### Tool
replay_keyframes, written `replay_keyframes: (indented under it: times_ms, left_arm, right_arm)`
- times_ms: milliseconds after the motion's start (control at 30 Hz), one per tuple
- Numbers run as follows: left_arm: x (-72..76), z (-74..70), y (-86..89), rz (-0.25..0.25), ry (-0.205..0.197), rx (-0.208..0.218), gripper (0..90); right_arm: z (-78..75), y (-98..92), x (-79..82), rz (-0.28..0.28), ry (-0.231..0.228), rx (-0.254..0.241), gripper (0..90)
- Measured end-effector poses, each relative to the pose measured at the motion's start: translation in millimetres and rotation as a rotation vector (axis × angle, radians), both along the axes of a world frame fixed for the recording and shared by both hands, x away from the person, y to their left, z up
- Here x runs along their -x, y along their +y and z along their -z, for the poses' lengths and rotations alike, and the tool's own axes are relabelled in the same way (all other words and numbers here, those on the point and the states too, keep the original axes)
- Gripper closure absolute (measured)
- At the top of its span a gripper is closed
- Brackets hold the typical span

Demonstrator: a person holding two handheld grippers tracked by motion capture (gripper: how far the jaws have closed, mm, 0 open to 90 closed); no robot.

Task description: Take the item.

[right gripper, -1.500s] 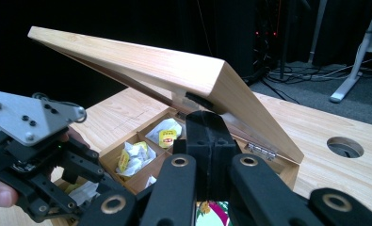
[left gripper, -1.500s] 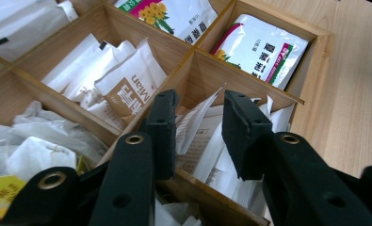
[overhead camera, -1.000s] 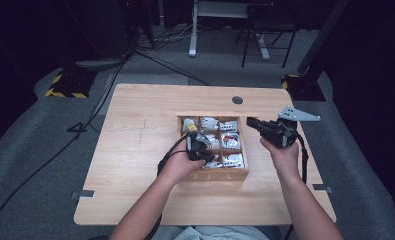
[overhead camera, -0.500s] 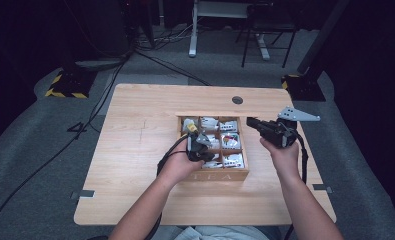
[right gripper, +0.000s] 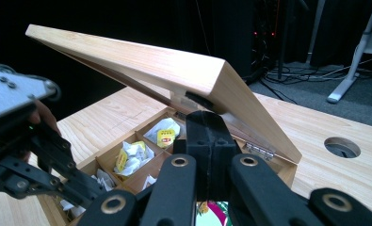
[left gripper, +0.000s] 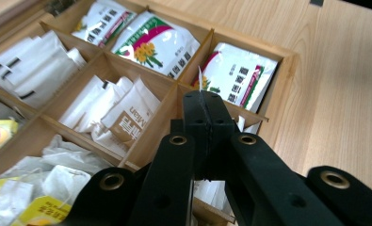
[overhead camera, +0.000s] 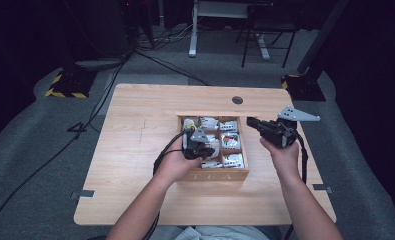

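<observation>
An open wooden tea box (overhead camera: 220, 175) sits mid-table, its compartments full of tea packets. My left gripper (overhead camera: 209, 149) hovers over the middle compartments. In the left gripper view its jaws (left gripper: 207, 96) are shut above a divider (left gripper: 162, 106), and a thin white packet edge (left gripper: 200, 80) sticks out between them. Red-and-green packets (left gripper: 157, 44) lie beyond. My right gripper (overhead camera: 250, 121) is at the box's back right corner. Its shut jaws (right gripper: 211, 117) rest against the edge of the raised lid (right gripper: 165, 70), which tilts over the box. Yellow-tagged tea bags (right gripper: 165, 136) lie under the lid.
A round cable hole (overhead camera: 237, 100) is in the table behind the box. Bare tabletop (overhead camera: 135, 150) spreads to the left and in front. Beyond the table are cables, a yellow-and-black striped base (overhead camera: 65, 90) and white desk legs (overhead camera: 195, 30).
</observation>
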State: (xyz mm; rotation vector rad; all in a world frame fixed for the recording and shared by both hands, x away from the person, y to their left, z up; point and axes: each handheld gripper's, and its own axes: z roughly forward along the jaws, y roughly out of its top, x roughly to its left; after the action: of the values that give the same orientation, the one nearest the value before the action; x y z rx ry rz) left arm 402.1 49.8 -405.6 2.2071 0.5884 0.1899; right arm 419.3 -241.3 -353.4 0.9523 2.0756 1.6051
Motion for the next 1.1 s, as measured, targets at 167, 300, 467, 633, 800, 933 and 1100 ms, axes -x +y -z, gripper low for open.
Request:
replay_keyframes:
  times_ms: [167,300,467,633,800,933,1100]
  left_arm:
    - [2.7,-6.6,5.9,0.0,0.0,0.044,90.0]
    - [6.2,-12.4,9.9,0.001,-0.013,0.066,90.0]
    - [9.7,-19.8,14.9,0.004,-0.015,0.086,90.0]
    - [11.6,-24.0,21.4,-0.006,-0.022,0.099,90.0]
    - [15.8,-28.3,30.3,-0.012,-0.032,0.106,90.0]
    - [18.9,-32.9,38.5,-0.019,-0.045,0.108,90.0]
    - [22.8,-36.7,49.0,-0.031,-0.059,0.105,90.0]
  right_arm:
    - [-0.2,0.0,0.1,0.001,0.001,0.002,89.8]
    - [-0.2,0.0,0.1,0.003,0.001,0.002,89.8]
    - [-0.4,0.3,0.2,0.009,-0.003,0.005,89.8]
    - [-0.4,0.4,0.4,0.008,-0.004,0.008,89.8]
    - [-0.5,0.4,0.5,0.01,-0.005,0.009,89.8]
    - [-0.4,0.5,0.4,0.011,-0.004,0.007,89.8]
    - [-0.3,0.5,0.4,0.011,-0.004,0.007,89.8]
